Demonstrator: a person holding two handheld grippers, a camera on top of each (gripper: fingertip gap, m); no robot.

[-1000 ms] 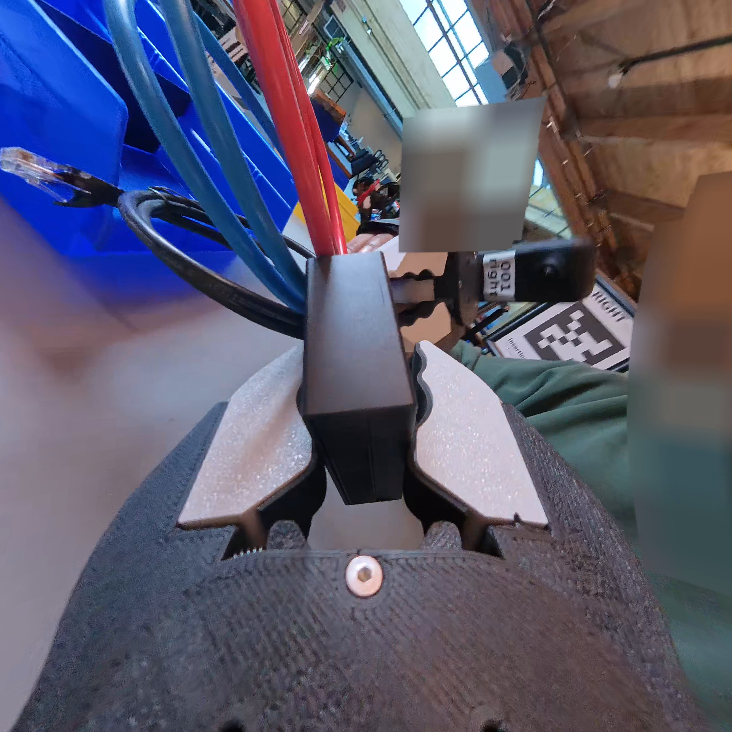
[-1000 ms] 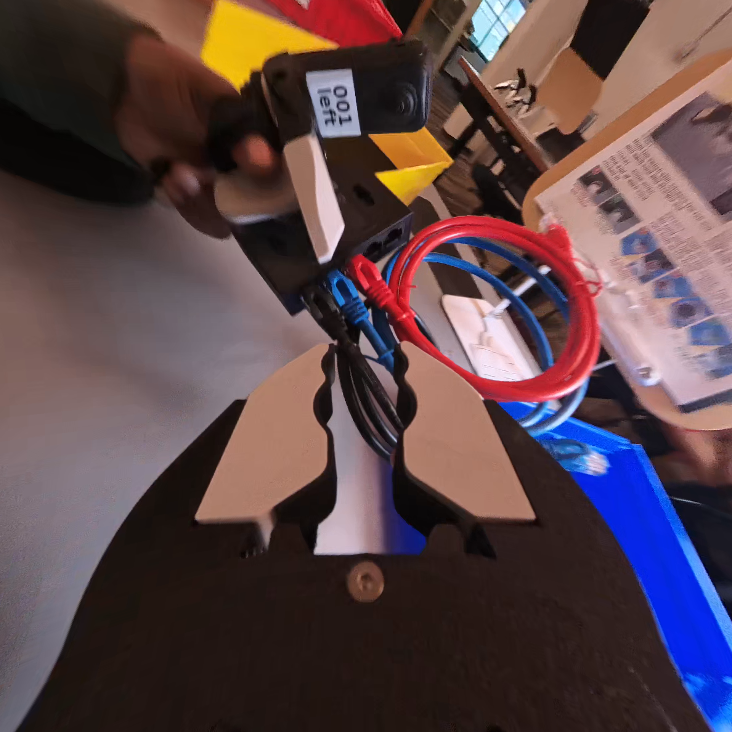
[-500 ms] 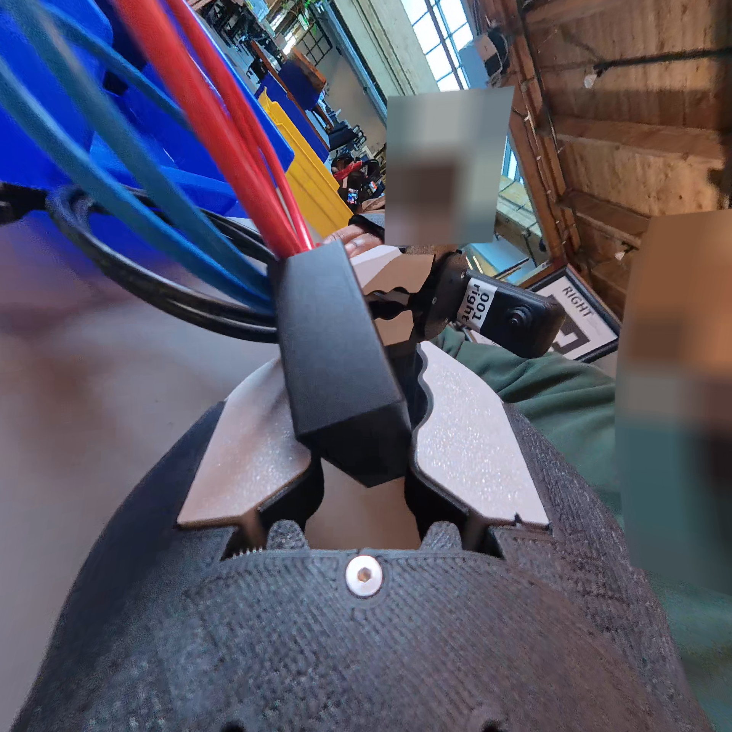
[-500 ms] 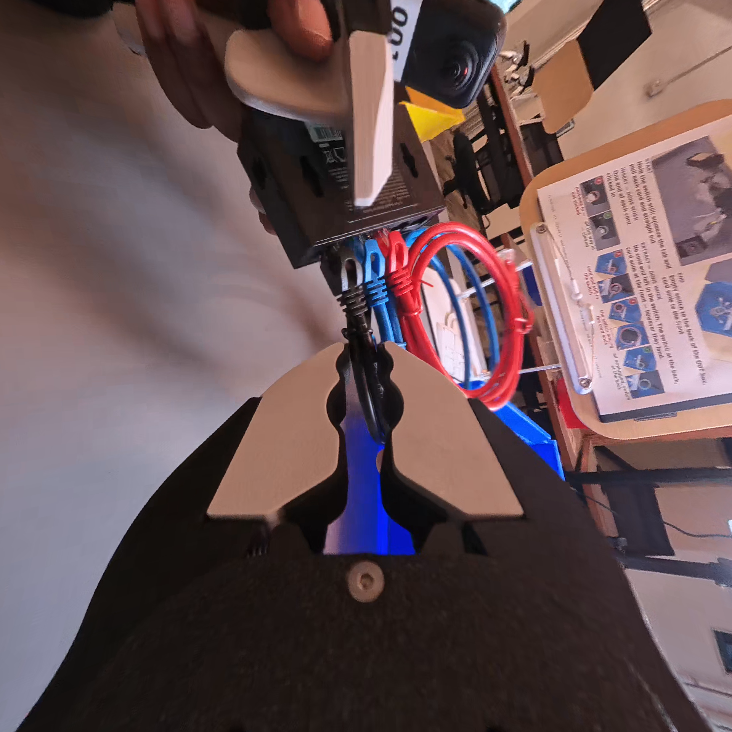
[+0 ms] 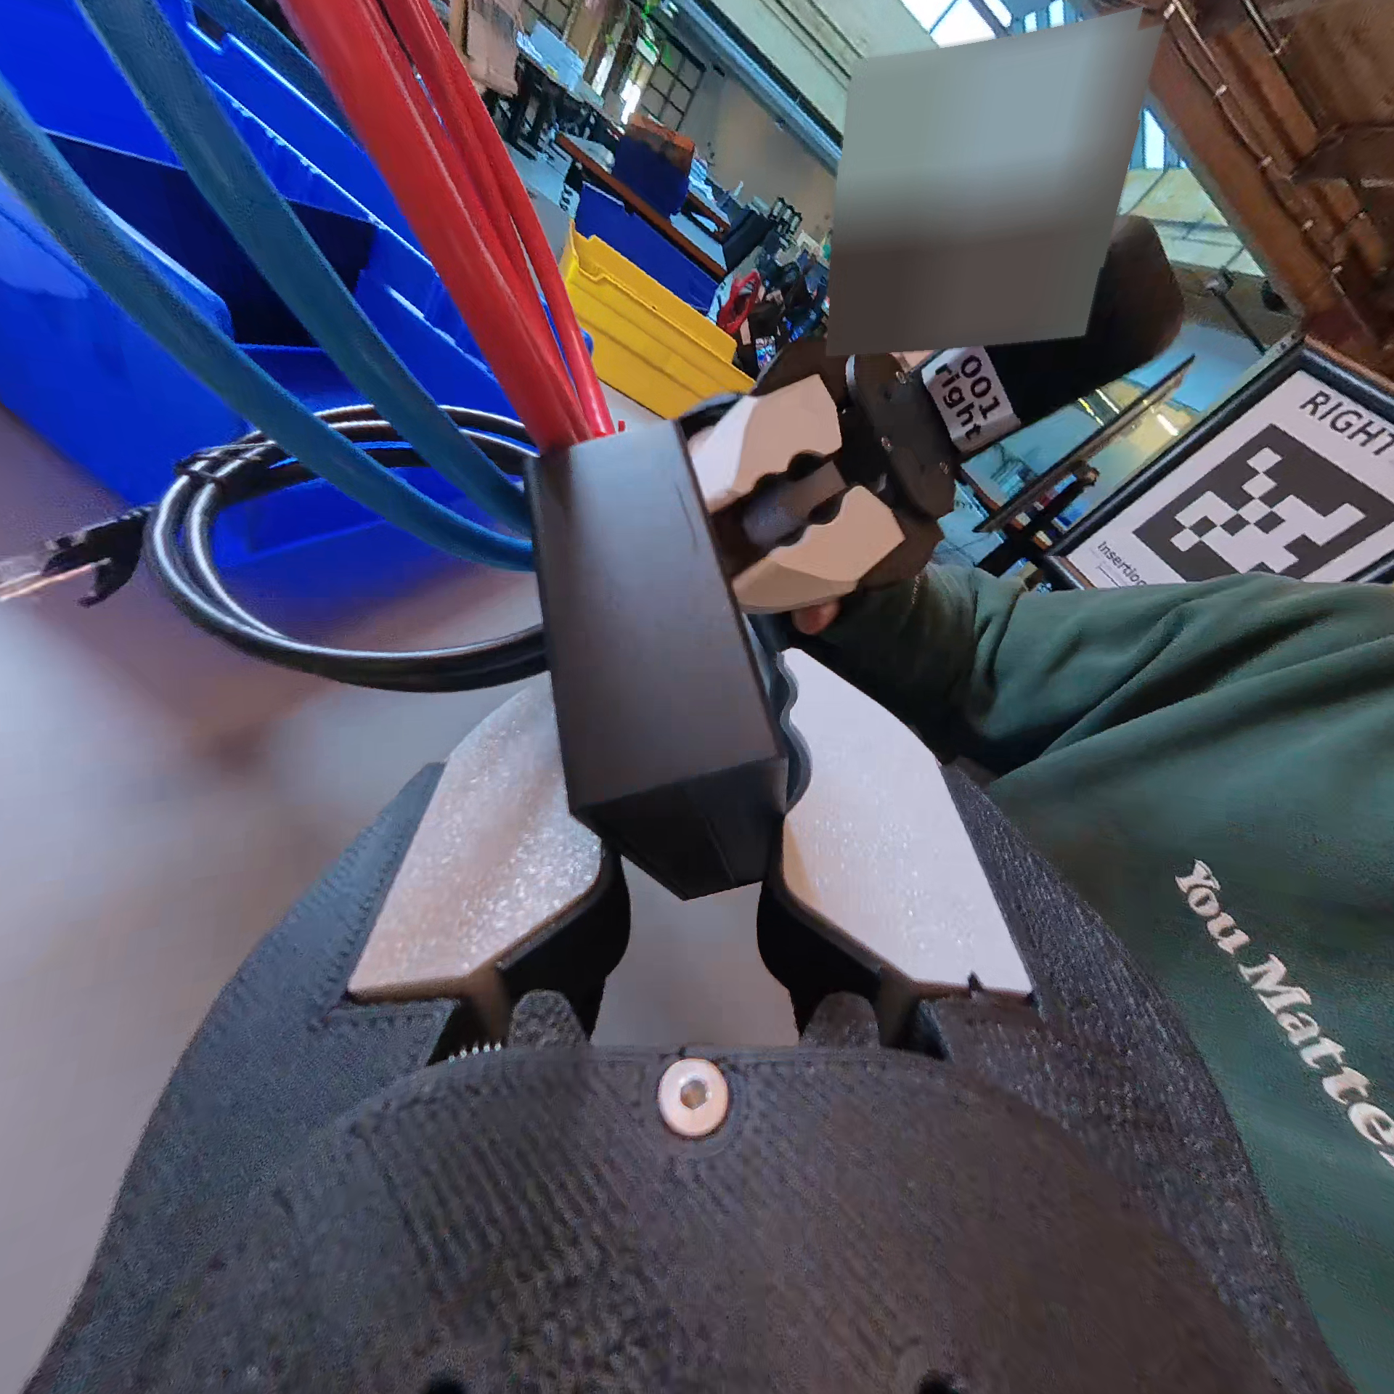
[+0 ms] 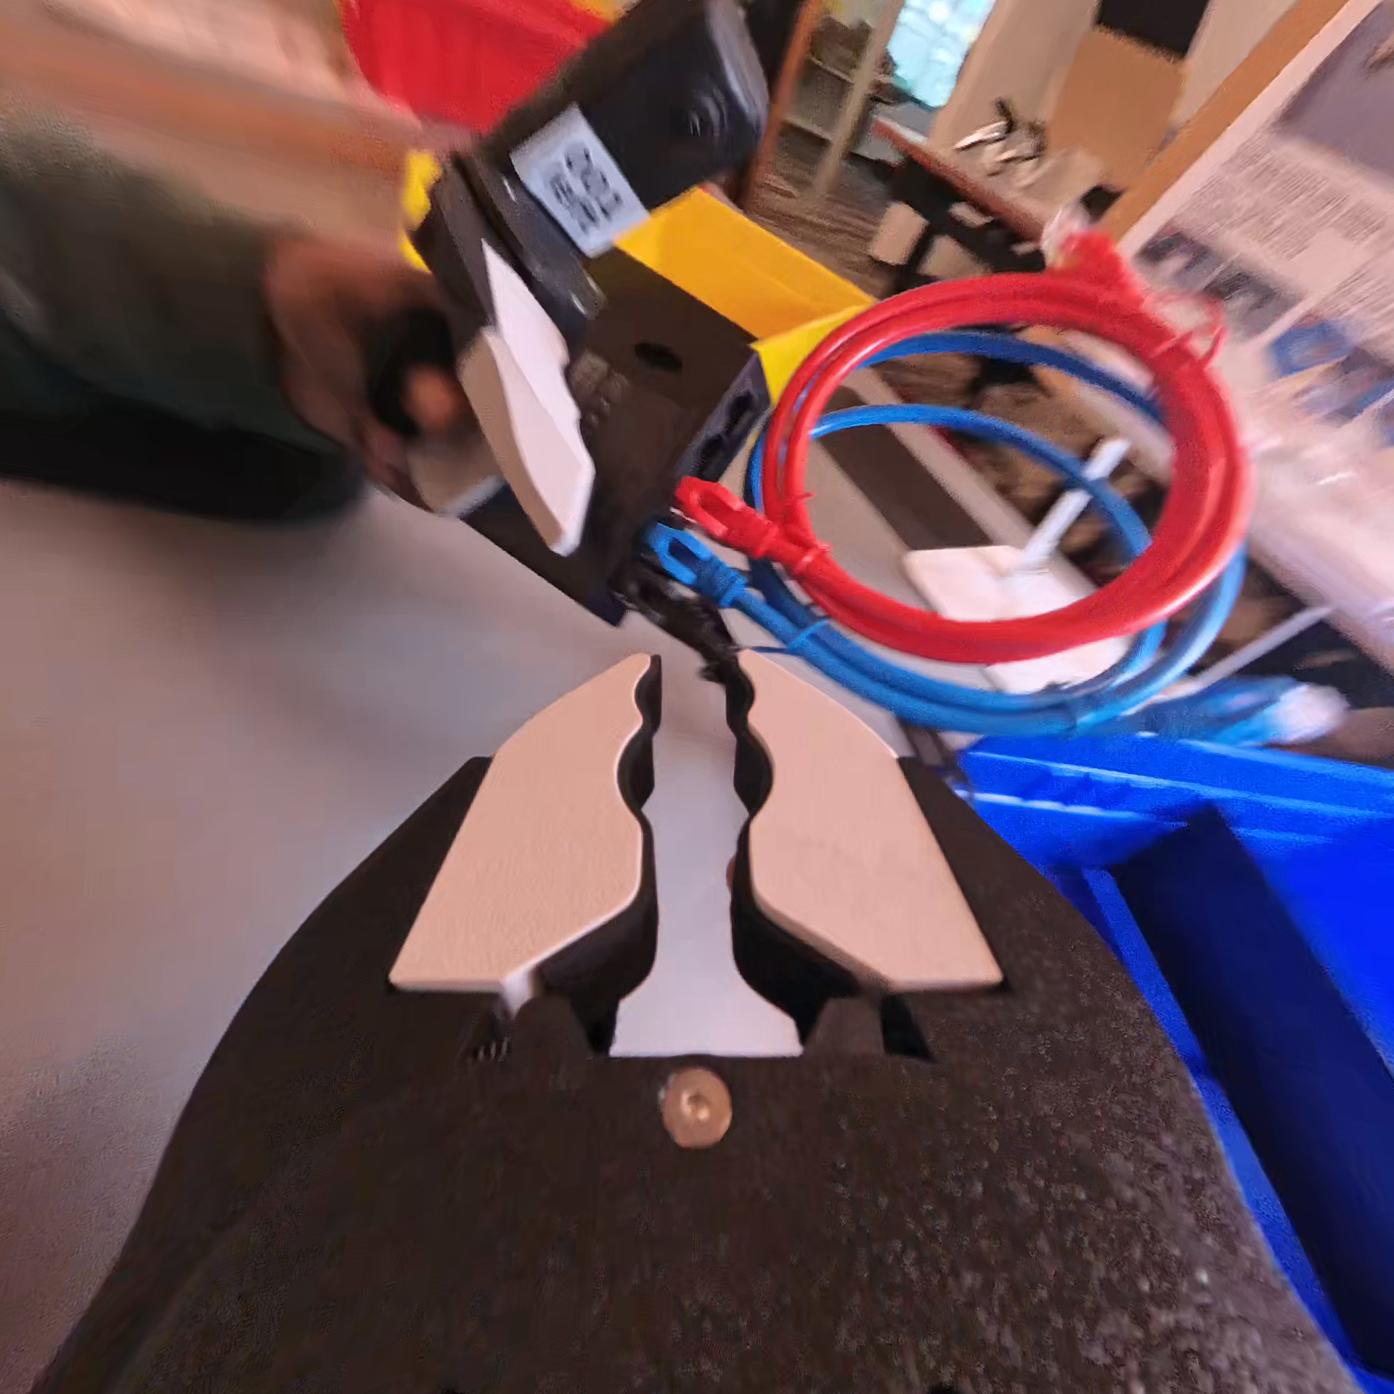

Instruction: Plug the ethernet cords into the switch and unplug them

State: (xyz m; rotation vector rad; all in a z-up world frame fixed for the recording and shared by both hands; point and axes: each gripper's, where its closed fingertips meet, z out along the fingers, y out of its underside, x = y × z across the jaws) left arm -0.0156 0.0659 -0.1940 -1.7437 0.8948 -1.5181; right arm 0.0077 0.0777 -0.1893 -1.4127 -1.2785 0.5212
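My left gripper [image 5: 671, 679] is shut on the black switch [image 5: 649, 603] and holds it tilted above the grey table. Red cords [image 5: 483, 226], blue cords [image 5: 287, 317] and a black cord [image 5: 302, 649] run from its far end. In the right wrist view the red plug [image 6: 716, 505] and blue plug [image 6: 679, 551] sit in the ports, with the red coil [image 6: 1199, 452] hanging beside them. My right gripper [image 6: 698, 667] pinches the black cord's plug end [image 6: 713, 641] at its fingertips, right at the switch. It also shows in the left wrist view [image 5: 743, 520].
Blue bins [image 5: 113, 339] stand at the left, also in the right wrist view [image 6: 1207, 867]. A yellow bin [image 5: 641, 324] is behind the switch. A marker board [image 5: 1267, 520] and a printed sheet [image 6: 1320, 226] stand at the table's edge. A green sleeve [image 5: 1131, 716] lies to the right.
The switch has tilted and swung with my left gripper. The black cord, earlier running deep between my right fingers, now sits only at their tips near the switch.
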